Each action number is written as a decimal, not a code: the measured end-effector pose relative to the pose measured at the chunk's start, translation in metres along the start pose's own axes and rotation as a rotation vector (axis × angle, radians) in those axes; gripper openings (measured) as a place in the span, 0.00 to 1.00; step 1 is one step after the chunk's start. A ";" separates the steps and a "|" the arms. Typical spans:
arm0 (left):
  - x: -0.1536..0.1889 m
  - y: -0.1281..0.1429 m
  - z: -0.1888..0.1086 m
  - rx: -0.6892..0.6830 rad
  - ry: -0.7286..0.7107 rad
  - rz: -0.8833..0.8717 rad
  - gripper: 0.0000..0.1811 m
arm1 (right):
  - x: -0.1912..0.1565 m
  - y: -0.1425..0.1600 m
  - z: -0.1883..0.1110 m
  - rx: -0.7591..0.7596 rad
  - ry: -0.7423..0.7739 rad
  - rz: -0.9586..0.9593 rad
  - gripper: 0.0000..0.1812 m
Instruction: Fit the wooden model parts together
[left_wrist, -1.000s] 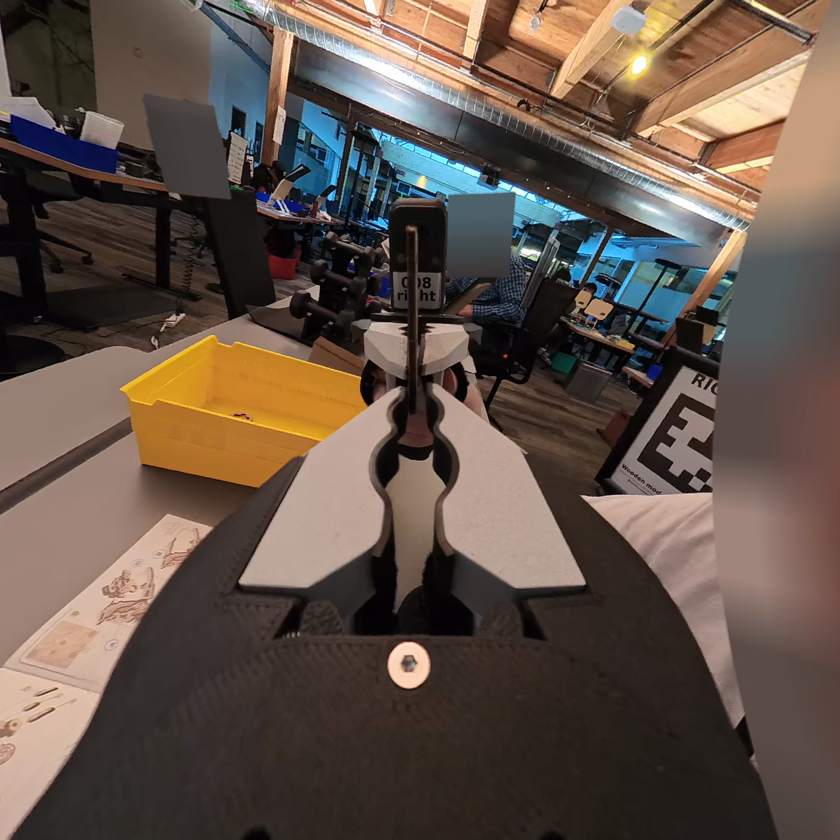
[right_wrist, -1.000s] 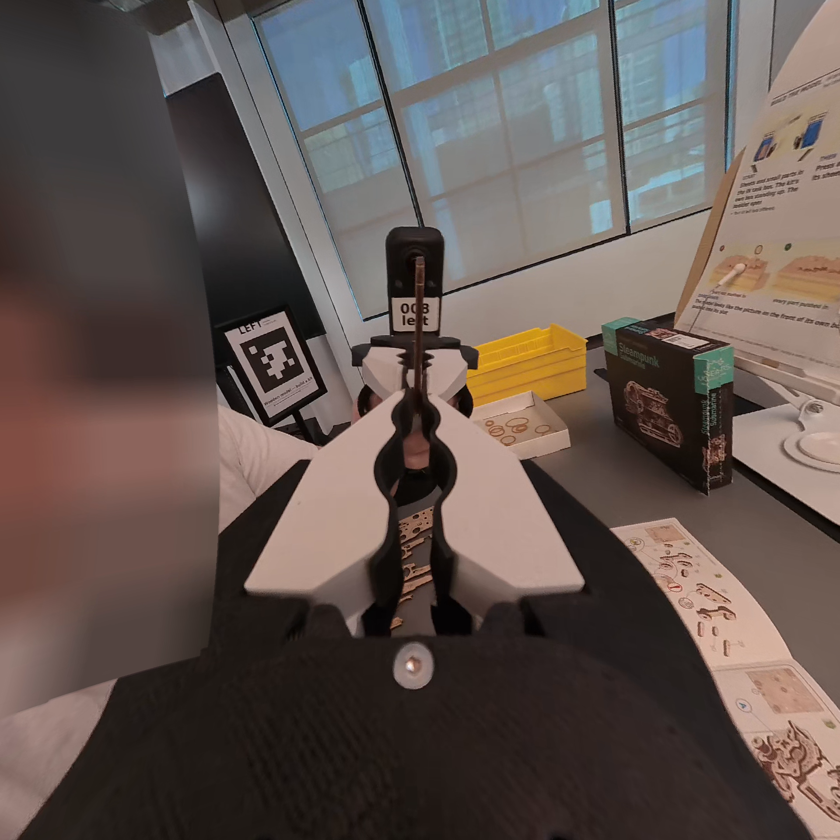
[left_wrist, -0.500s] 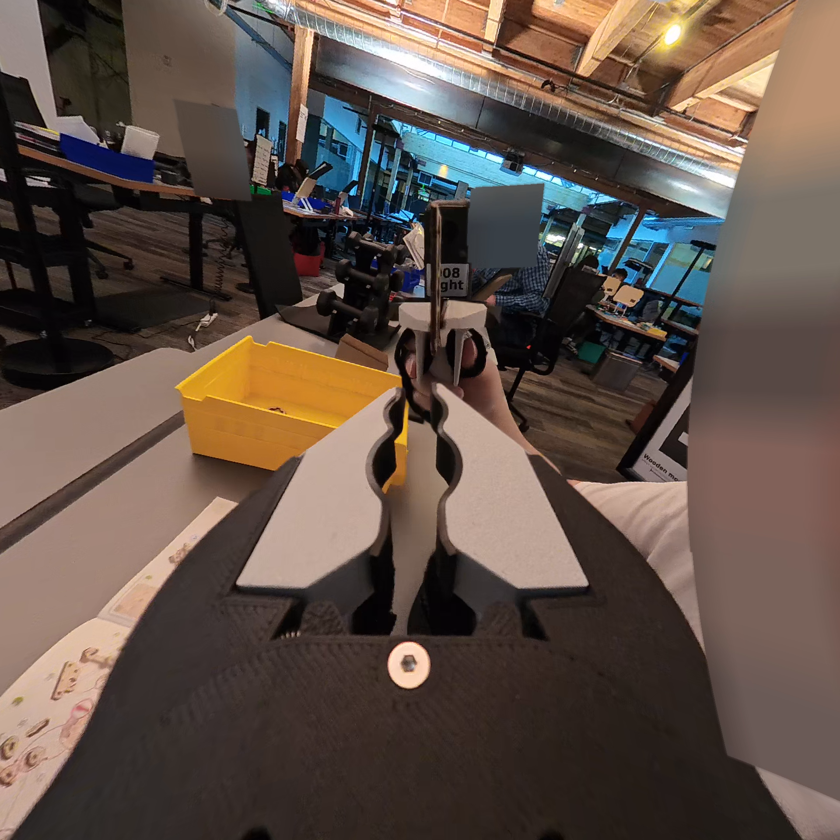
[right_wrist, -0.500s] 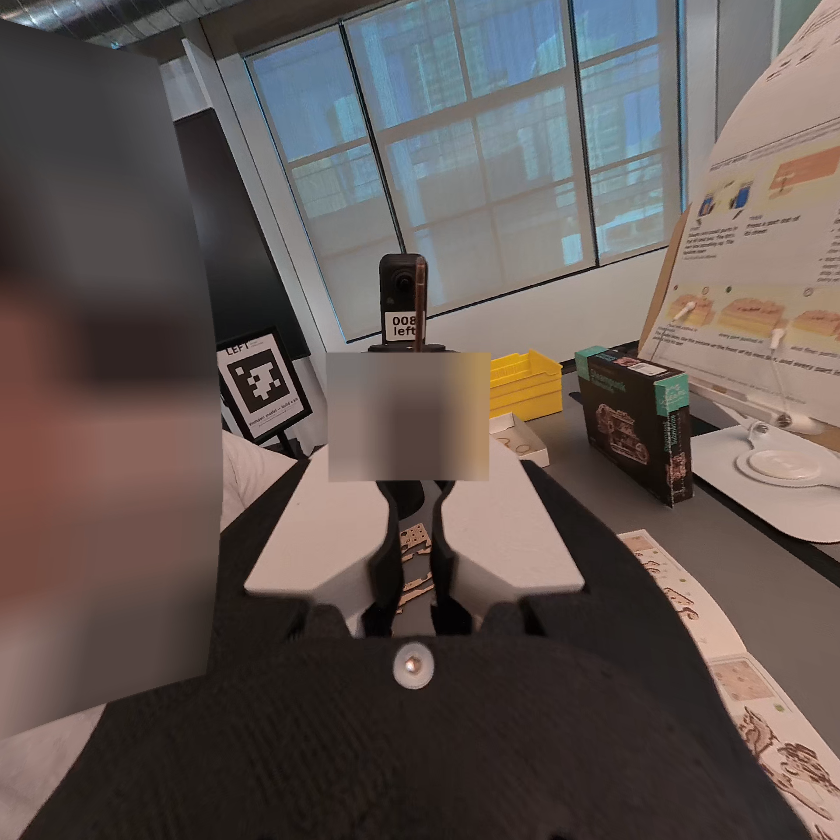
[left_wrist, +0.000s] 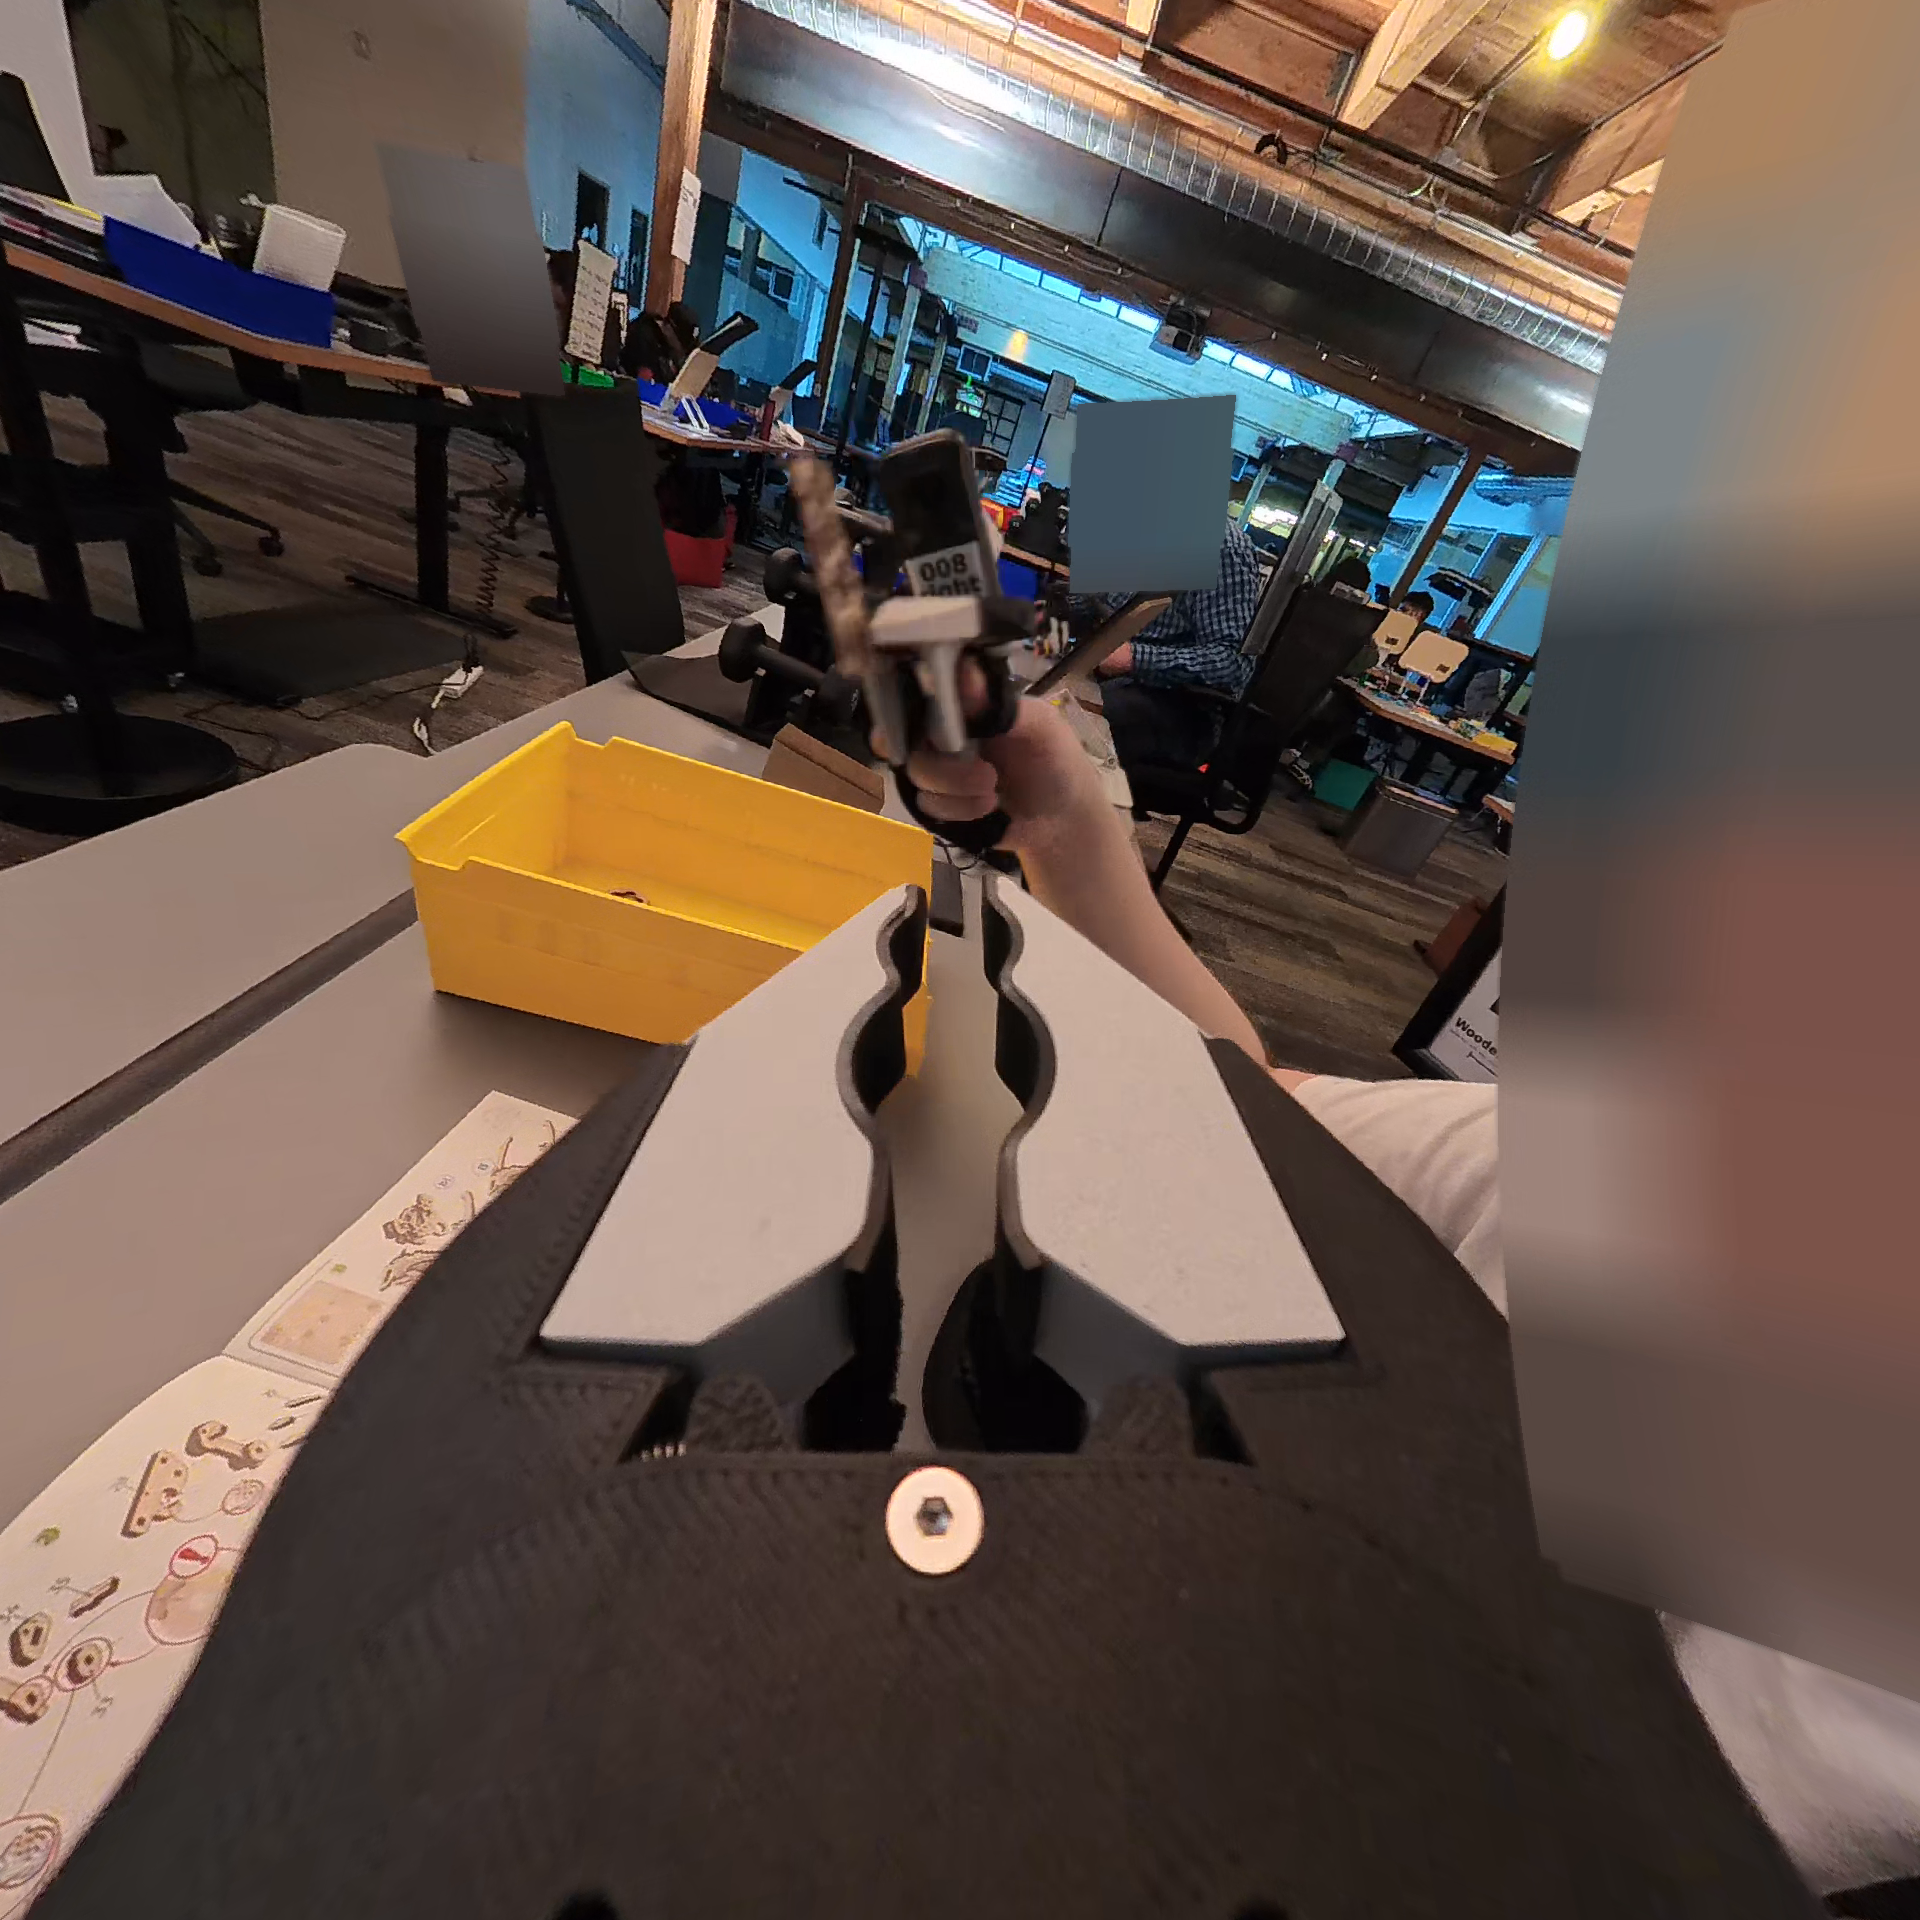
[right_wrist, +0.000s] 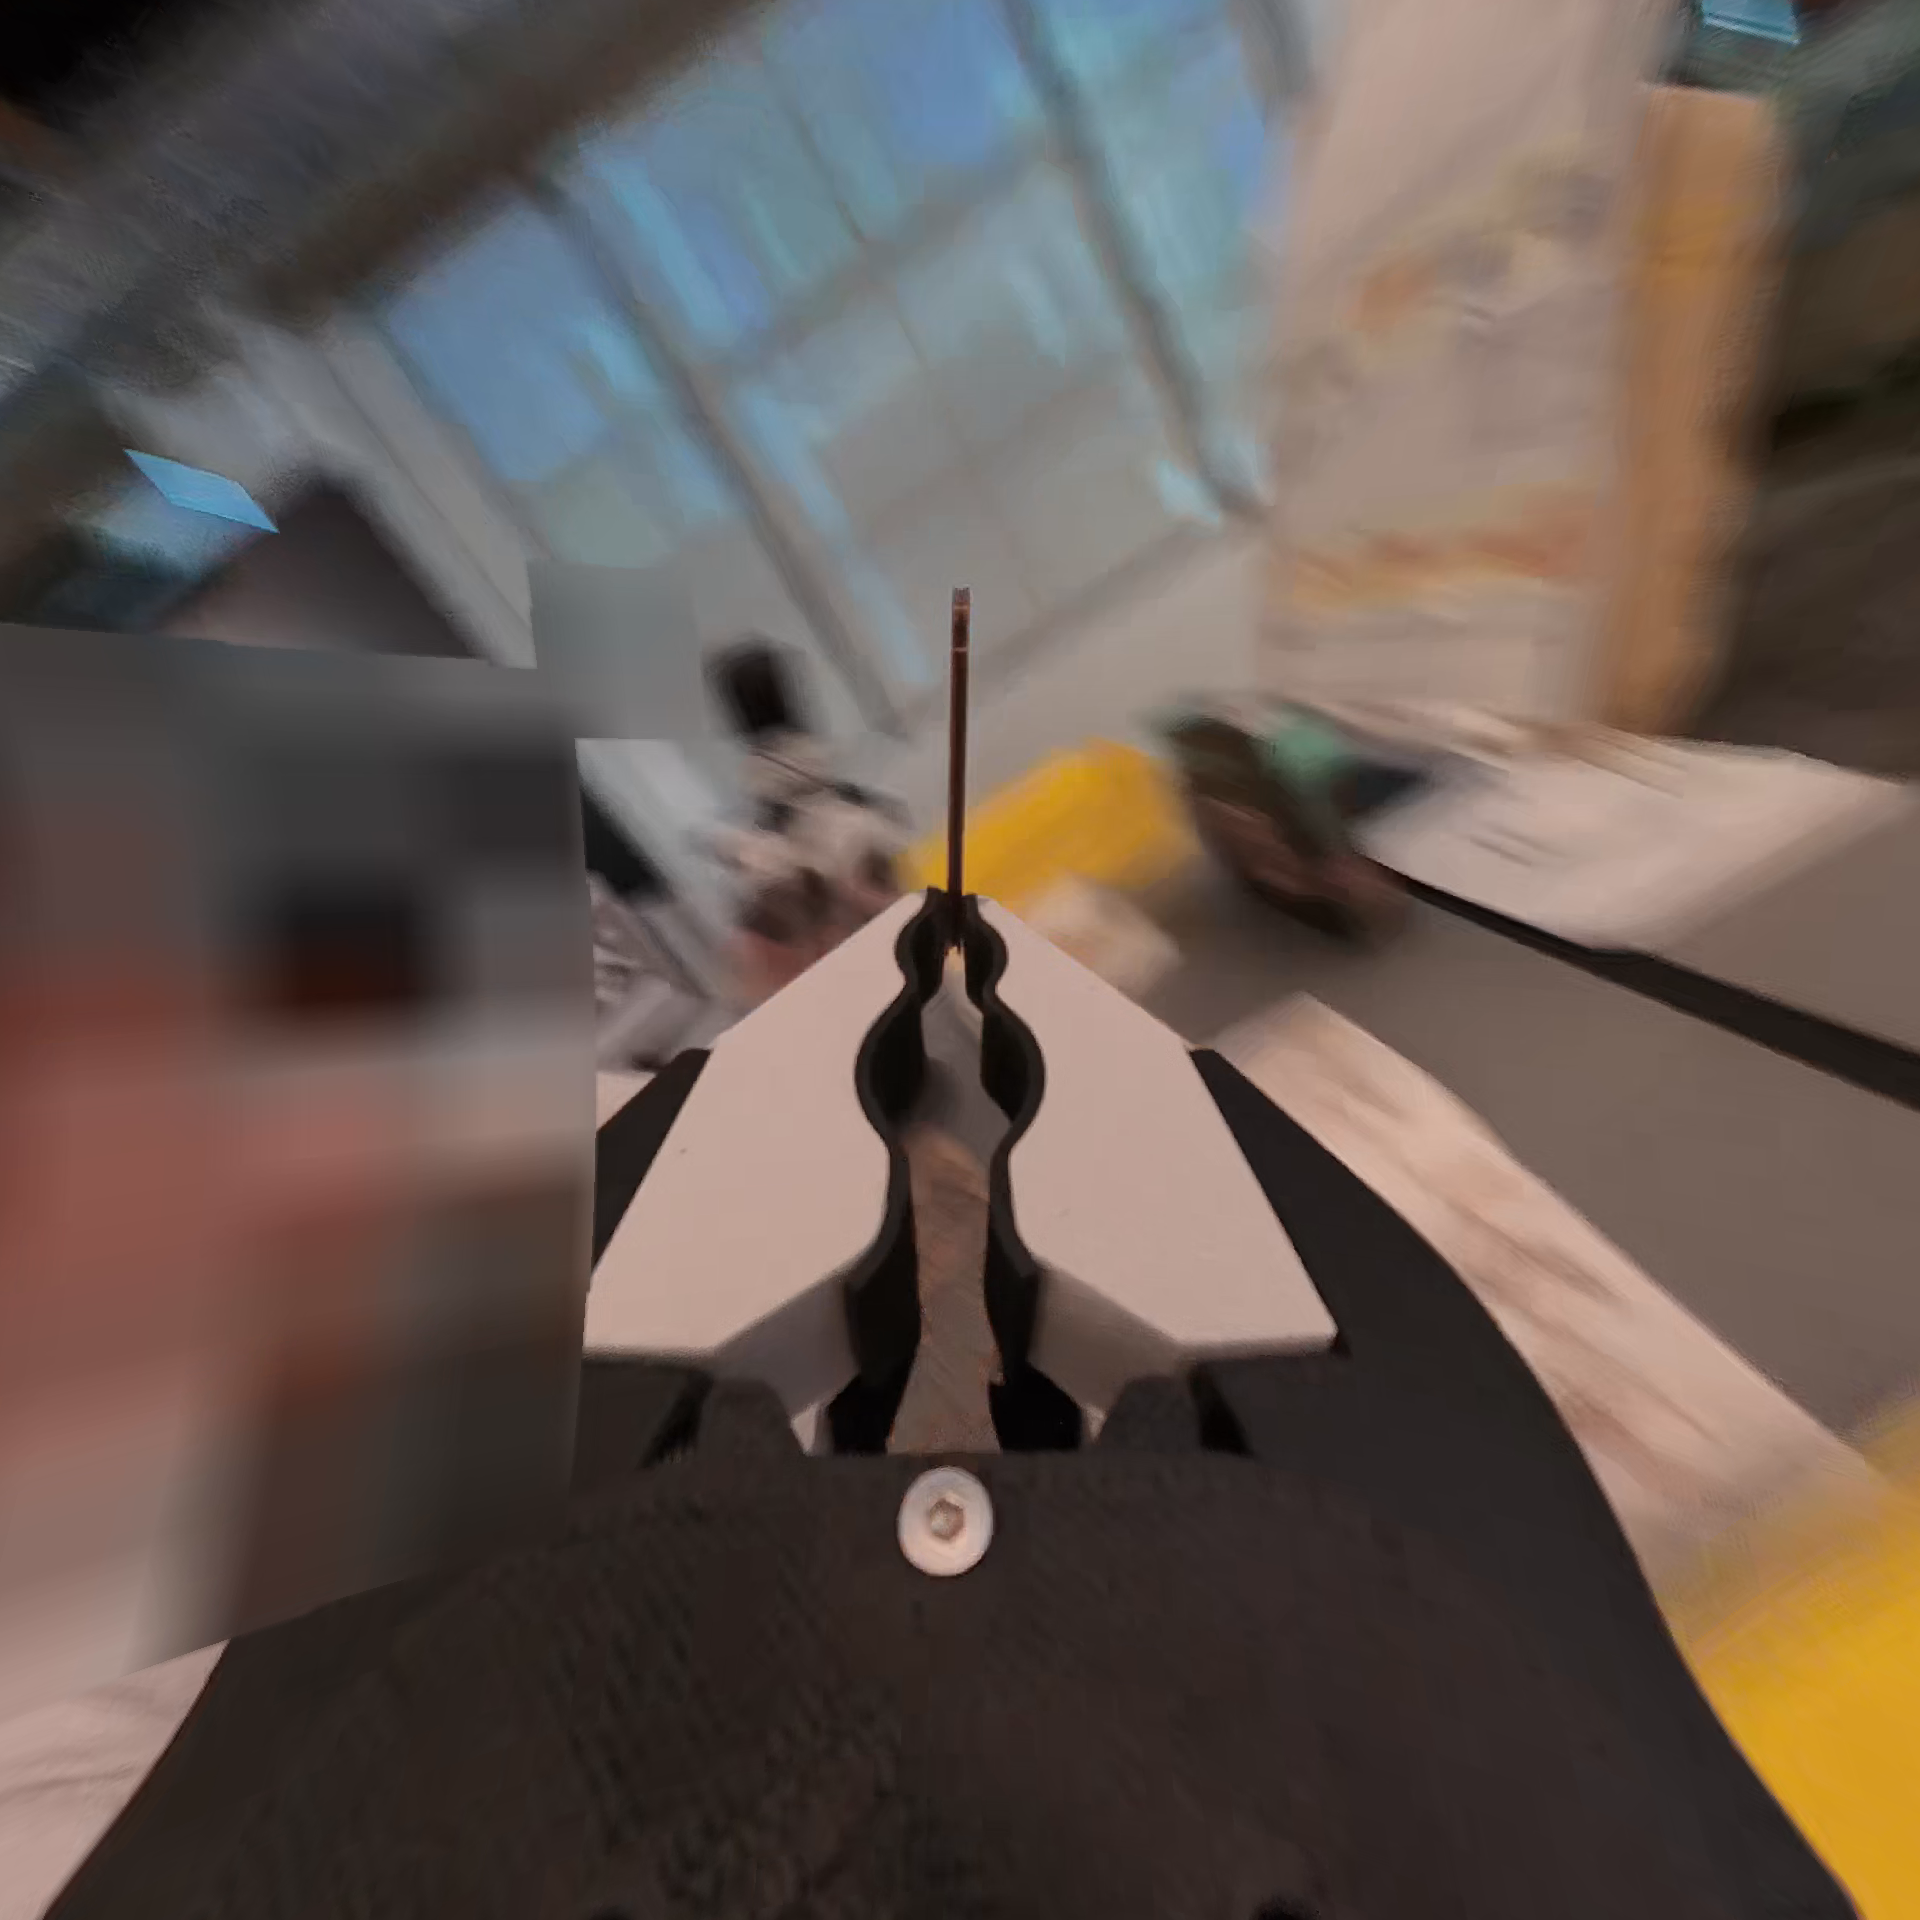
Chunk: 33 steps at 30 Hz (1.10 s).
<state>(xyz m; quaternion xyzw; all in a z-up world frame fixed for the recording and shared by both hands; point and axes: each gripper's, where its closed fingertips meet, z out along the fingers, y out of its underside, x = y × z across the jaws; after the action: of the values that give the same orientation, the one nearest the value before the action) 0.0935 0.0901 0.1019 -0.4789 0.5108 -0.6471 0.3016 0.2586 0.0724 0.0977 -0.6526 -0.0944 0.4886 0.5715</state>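
Note:
In the left wrist view my left gripper (left_wrist: 954, 906) is open and empty, with a narrow gap between its grey fingers. Beyond it a hand holds my right gripper (left_wrist: 906, 665) raised above the table and tilted left. It is shut on a thin flat wooden part (left_wrist: 834, 566) that sticks up from its tips. In the right wrist view, which is heavily motion-blurred, my right gripper (right_wrist: 956, 920) clamps the same wooden part (right_wrist: 959, 748), seen edge-on as a thin dark strip.
A yellow bin (left_wrist: 665, 883) stands on the grey table (left_wrist: 260, 1039) ahead left, also as a blur in the right wrist view (right_wrist: 1049, 821). An instruction sheet (left_wrist: 156, 1475) lies at lower left. A dark box (right_wrist: 1288, 821) is blurred at right. The person's forearm (left_wrist: 1112, 883) reaches across. The gap from one gripper's tips to the other's is roughly 15 cm.
Both grippers held the wooden part tip to tip. My left gripper has let go and opened. My right gripper has pulled away with the part, tilting left, and is swinging fast.

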 end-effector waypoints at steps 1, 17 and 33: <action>0.000 0.000 0.000 0.000 0.001 -0.003 0.04 | 0.031 0.008 -0.019 -0.060 0.130 0.002 0.00; -0.004 0.008 0.002 -0.035 0.008 -0.033 0.04 | 0.228 0.139 -0.160 -0.432 0.838 0.511 0.05; -0.010 -0.013 -0.030 -0.014 -0.142 0.055 0.06 | 0.064 0.009 -0.025 -0.181 0.794 -0.687 0.24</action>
<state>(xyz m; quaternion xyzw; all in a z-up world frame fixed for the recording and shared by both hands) 0.0709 0.1137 0.1102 -0.5116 0.5054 -0.5994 0.3514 0.3060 0.0962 0.0536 -0.7655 -0.1208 -0.0212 0.6317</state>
